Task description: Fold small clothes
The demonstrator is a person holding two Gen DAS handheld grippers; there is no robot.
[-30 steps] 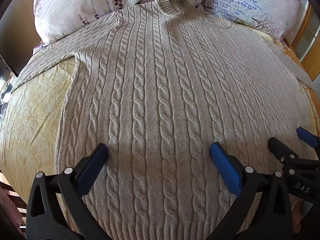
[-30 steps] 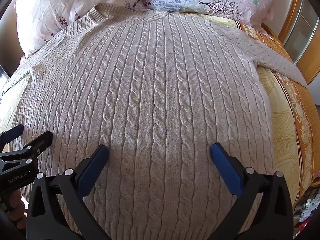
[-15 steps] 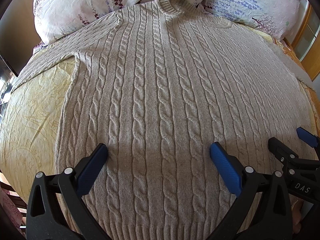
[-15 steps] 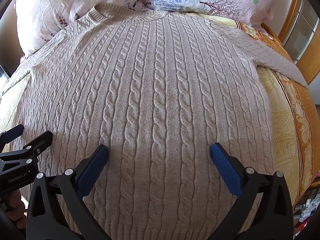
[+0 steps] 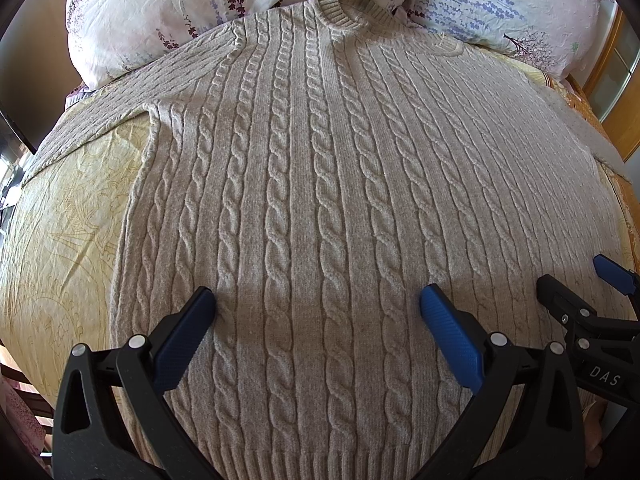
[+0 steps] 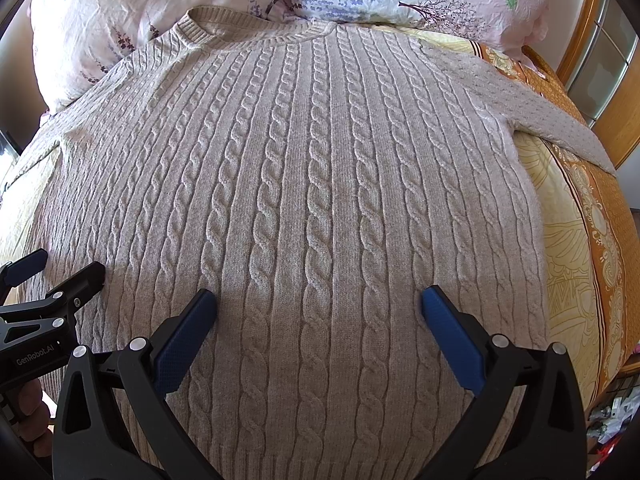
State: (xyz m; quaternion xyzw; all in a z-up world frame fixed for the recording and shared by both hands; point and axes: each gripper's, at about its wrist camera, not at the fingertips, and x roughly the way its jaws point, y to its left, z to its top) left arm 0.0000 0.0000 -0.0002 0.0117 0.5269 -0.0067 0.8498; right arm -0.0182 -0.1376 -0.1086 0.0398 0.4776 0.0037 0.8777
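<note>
No fold is made yet: the sweater [image 5: 320, 200] lies flat, sleeves outspread, while left gripper [image 5: 316, 308] and right gripper [image 6: 318, 308], both spread wide and empty, hover above its hem.

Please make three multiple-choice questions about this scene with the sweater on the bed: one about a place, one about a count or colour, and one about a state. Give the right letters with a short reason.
1. Where does the collar of the sweater lie?
A. against the pillows
B. at the near edge of the bed
C. under the left gripper

2. What colour are the pads on the fingers of the grippers?
A. red
B. blue
C. white

3. In what state is the sweater?
A. folded in half
B. rolled into a bundle
C. spread flat, sleeves out

Answers:
1 A: the collar touches the pillows at the far end.
2 B: both the left gripper and the right gripper show blue pads.
3 C: the body lies flat on the bedsheet with each sleeve reaching sideways.
</note>
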